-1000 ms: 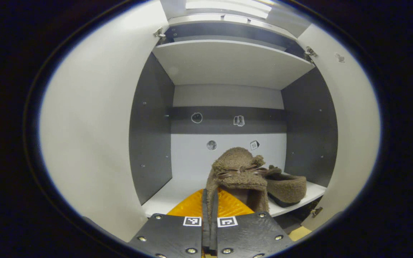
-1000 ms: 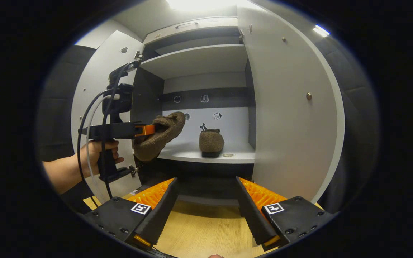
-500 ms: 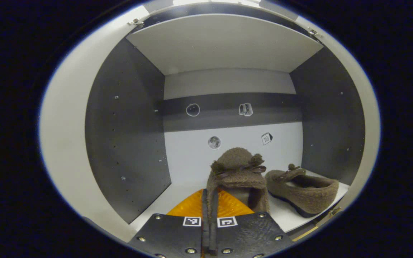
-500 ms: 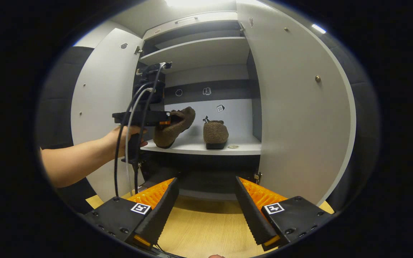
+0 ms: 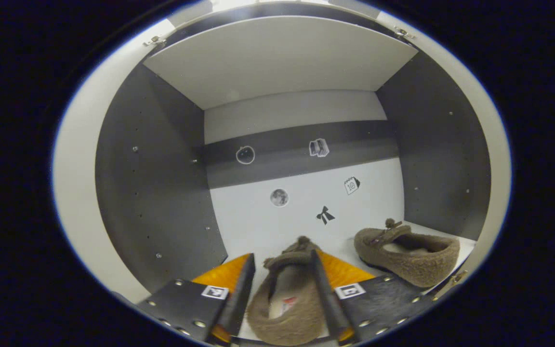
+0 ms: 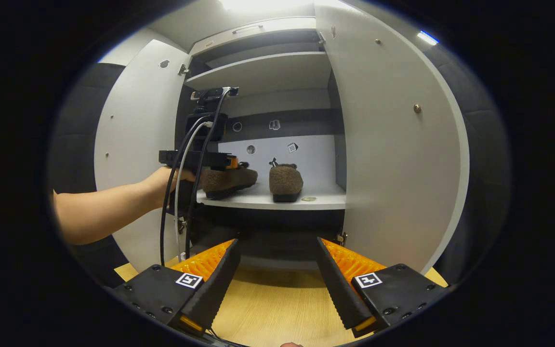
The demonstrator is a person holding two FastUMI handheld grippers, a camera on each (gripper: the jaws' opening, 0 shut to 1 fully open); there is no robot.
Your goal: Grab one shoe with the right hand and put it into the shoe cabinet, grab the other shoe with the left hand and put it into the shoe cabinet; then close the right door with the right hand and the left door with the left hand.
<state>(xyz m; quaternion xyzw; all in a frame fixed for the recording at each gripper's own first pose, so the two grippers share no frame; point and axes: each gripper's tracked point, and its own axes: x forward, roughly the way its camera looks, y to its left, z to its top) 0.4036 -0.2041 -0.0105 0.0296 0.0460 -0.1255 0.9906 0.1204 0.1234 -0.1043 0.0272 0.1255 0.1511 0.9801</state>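
1. Left gripper view: the left gripper (image 5: pixel 282 294) has its jaws spread apart, one finger on each side of the second shoe (image 5: pixel 284 301), which lies on the shelf (image 5: pixel 253 231) at its front edge, left of centre. I cannot tell whether the fingers touch its fleece.
2. Risk, as I judge it: pulling the gripper out could snag the fleece and drag this shoe off the front edge, since its heel sits right at the lip.
3. Further right, the first shoe (image 5: pixel 410 255) rests near the shelf's right edge, apart from its mate.
4. Right gripper view: the right gripper (image 6: pixel 277 284) hangs wide and empty outside, before the right door (image 6: pixel 398 159); the left door (image 6: pixel 135 144) also stands open. A door swung early could strike the person's arm (image 6: pixel 109 212).
5. Count: two shoes, two doors, two grippers.
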